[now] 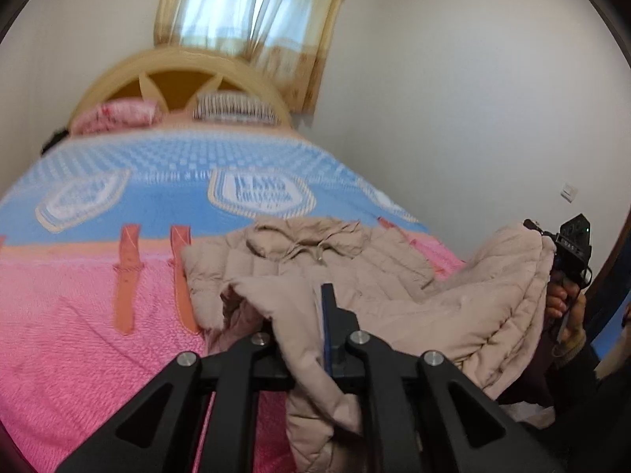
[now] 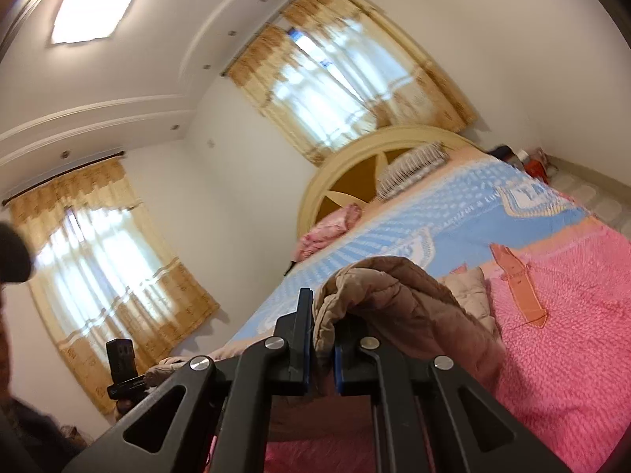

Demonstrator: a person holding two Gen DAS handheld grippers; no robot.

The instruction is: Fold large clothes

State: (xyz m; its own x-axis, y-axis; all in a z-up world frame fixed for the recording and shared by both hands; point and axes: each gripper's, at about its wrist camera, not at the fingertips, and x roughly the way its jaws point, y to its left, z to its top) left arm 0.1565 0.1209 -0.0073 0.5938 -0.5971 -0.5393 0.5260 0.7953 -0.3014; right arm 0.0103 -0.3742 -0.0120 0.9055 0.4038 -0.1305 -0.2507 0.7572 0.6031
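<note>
Gripping the beige quilted padded jacket [image 1: 366,276] by its hem, the left gripper [image 1: 315,315] and right gripper [image 2: 321,339] both hold it clenched above the pink-and-blue bedspread [image 1: 98,295].

One beige padded coat [image 1: 355,276] on one bed [image 1: 79,335], two pillows, a pink one [image 1: 118,116] and a striped one [image 1: 234,108], at the headboard edge, two curtained windows [image 2: 335,75], two grippers [image 1: 311,315]

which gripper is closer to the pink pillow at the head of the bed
Left, as far as the views show. The left gripper, shut on the beige padded jacket, faces the pink pillow on its side of the bed; the right gripper holds the jacket further across.
</note>
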